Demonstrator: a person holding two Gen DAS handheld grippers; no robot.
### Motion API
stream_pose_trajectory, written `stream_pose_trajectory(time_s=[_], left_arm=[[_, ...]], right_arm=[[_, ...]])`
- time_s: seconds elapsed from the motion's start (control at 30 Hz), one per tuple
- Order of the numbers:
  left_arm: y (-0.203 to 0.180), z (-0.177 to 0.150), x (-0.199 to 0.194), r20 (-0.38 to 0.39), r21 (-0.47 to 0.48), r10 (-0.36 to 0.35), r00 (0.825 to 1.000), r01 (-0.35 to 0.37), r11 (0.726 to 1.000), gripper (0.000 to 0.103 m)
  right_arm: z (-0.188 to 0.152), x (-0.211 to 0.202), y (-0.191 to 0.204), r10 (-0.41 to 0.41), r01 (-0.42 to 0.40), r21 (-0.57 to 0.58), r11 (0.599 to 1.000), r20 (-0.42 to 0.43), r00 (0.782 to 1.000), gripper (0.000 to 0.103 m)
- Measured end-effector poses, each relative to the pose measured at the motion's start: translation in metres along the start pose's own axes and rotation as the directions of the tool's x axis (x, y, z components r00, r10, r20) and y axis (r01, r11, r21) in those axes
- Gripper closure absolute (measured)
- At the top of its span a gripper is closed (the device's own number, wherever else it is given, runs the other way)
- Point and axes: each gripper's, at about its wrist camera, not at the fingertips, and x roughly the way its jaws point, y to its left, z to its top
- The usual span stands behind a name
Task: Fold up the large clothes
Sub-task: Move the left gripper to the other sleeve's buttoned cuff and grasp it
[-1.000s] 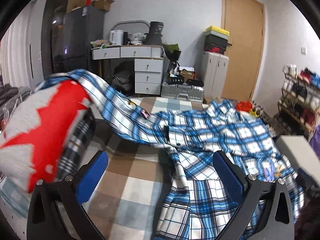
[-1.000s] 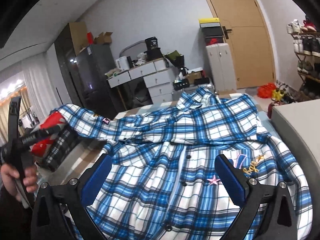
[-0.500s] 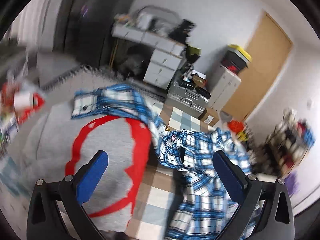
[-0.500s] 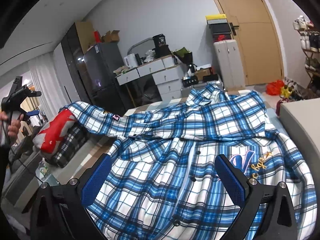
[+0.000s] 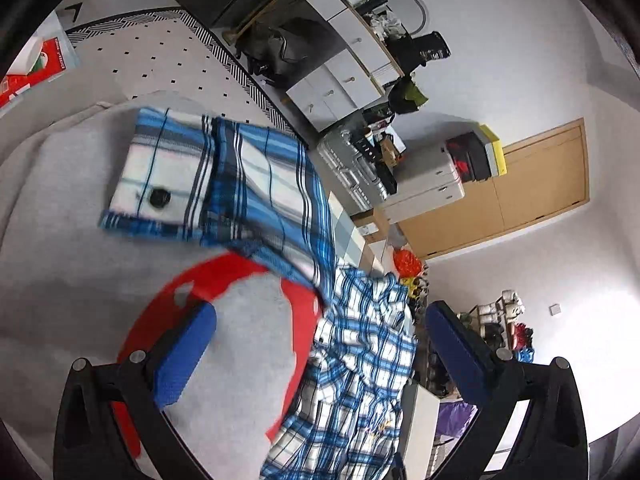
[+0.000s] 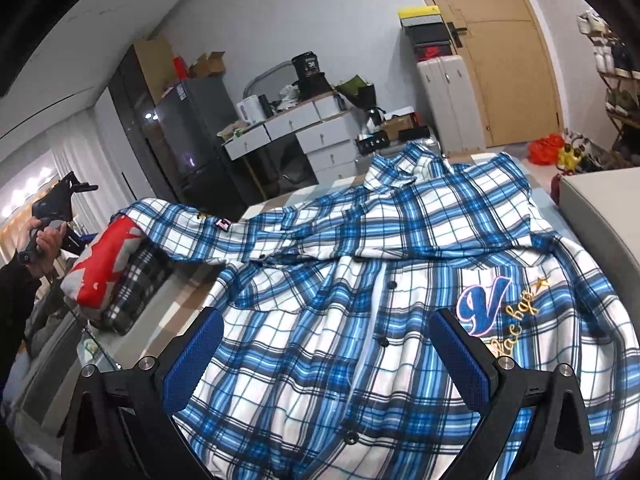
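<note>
A large blue and white plaid shirt [image 6: 360, 280] lies spread front up on the table, buttoned, with a "V" emblem on its chest. One sleeve drapes left over a folded grey and red garment [image 6: 104, 264]. My right gripper [image 6: 324, 356] is open and empty, just above the shirt's lower front. My left gripper [image 5: 320, 352] is open and empty, held high above the grey and red garment [image 5: 80, 280], looking down on the sleeve cuff [image 5: 160, 184] with its black button. The left gripper also shows in the right wrist view [image 6: 52, 216], raised in a hand at far left.
A black and white plaid folded garment [image 6: 136, 292] lies under the grey and red one. A light box [image 6: 600, 208] stands at the table's right edge. Behind are a white drawer desk [image 6: 304, 132], a dark fridge [image 6: 192, 140], a door and shoe racks.
My left gripper has risen and tilted to look down on the sleeve cuff and the grey and red garment. The right gripper has stayed almost still over the shirt.
</note>
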Motion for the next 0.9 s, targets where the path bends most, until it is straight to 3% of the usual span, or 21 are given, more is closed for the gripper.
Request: stream_pose_trajectory(time_s=[0.13, 0.43, 0.53, 0.6, 0.67, 0.83, 0.9], left_arm=[[0.005, 0.010, 0.002, -0.006, -0.046, -0.043, 0.999, 0.043, 0.998, 0.001], [0.021, 0.031, 0.003, 0.064, -0.090, -0.016, 0.998, 0.022, 0.996, 0.001], [0.019, 0.036, 0.003, 0.103, -0.046, 0.056, 0.993, -0.052, 0.998, 0.001], [0.023, 0.036, 0.002, 0.131, -0.049, 0.065, 0.989, -0.059, 0.997, 0.002], [0.026, 0.036, 0.000, 0.159, -0.047, 0.077, 0.984, -0.070, 0.996, 0.008], [0.037, 0.036, -0.003, 0.190, -0.069, 0.176, 0.966, -0.165, 0.984, 0.068], [0.040, 0.036, -0.004, 0.186, -0.076, 0.206, 0.961, -0.195, 0.978, 0.080]], right_arm=[[-0.001, 0.004, -0.002, -0.014, 0.013, -0.010, 1.000, -0.013, 1.000, 0.000], [-0.008, 0.017, 0.005, -0.020, 0.017, -0.054, 0.998, -0.058, 0.998, 0.000], [-0.011, 0.019, 0.010, -0.016, 0.010, -0.085, 0.996, -0.073, 0.997, 0.000], [-0.013, 0.022, 0.013, -0.017, 0.007, -0.106, 0.994, -0.089, 0.996, 0.000], [-0.016, 0.025, 0.015, -0.011, -0.002, -0.120, 0.993, -0.104, 0.994, 0.000], [-0.018, 0.029, 0.019, -0.008, -0.009, -0.142, 0.990, -0.118, 0.993, 0.000], [-0.017, 0.029, 0.018, -0.002, -0.015, -0.139, 0.990, -0.123, 0.992, 0.000]])
